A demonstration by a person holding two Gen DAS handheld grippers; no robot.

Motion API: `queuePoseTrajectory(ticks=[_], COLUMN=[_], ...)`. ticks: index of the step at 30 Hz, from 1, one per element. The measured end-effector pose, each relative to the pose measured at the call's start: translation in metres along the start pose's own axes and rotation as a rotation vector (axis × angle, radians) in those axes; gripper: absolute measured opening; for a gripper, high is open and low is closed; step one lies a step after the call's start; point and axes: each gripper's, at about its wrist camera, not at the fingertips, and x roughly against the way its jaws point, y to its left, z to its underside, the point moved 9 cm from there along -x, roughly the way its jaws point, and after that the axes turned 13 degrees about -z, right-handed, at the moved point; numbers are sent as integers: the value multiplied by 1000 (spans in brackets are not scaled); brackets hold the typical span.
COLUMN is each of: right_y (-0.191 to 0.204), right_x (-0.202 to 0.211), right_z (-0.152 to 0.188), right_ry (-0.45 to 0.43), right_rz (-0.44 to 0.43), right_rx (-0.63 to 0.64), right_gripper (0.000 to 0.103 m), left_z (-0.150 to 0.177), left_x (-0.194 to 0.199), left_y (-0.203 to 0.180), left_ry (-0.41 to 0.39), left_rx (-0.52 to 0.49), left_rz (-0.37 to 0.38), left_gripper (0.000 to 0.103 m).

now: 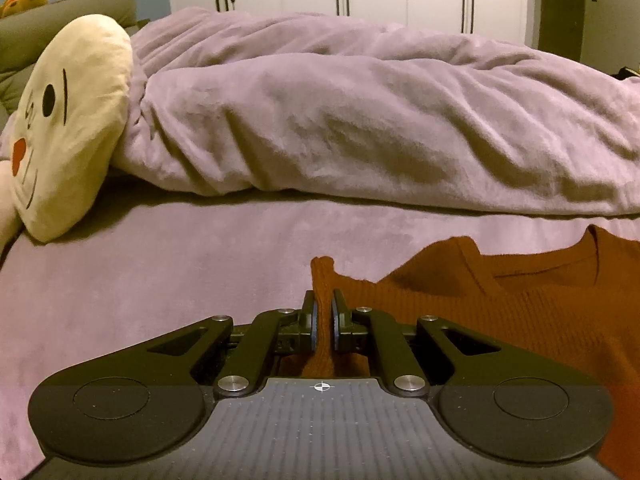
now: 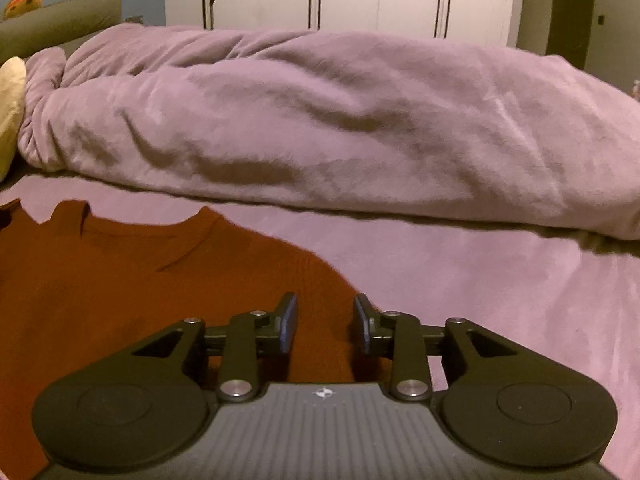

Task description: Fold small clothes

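Here the rust top point(image 1: 500, 300) lies flat on the bed point(image 1: 140, 280), its left edge pinched in the left tongs point(image 1: 323, 312), while the right tongs point(image 2: 325, 322) hover spread over its right edge.

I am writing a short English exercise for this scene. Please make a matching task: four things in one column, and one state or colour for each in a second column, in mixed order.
Things:
1. left gripper
2. right gripper
3. sweater
4. duvet

States:
A. bunched up, lilac
B. open, above the sweater's edge
C. rust orange, lying on the bed
D. shut on a pinch of knit cloth

Pairs: 1-D, 2-B, 3-C, 4-A
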Motion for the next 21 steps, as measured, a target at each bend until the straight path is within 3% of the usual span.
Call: queuePoseTrajectory(ticks=[9, 17, 20, 21], right_y=[4, 6, 15, 19], right_x=[-5, -20, -19, -18], right_z=[-1, -1, -1, -1], right_ry=[26, 76, 71, 65], right_rz=[-50, -151, -144, -127], right_rx=[-4, -121, -63, -32], right_gripper=[30, 30, 8, 8], left_z=[4, 9, 9, 7], left_x=[-2, -6, -5, -3], left_y=[1, 1, 1, 2], left_ry=[5, 34, 31, 22], left_rx=[-6, 9, 14, 22], left_rz=[5, 16, 12, 5], left_gripper=[9, 9, 9, 8])
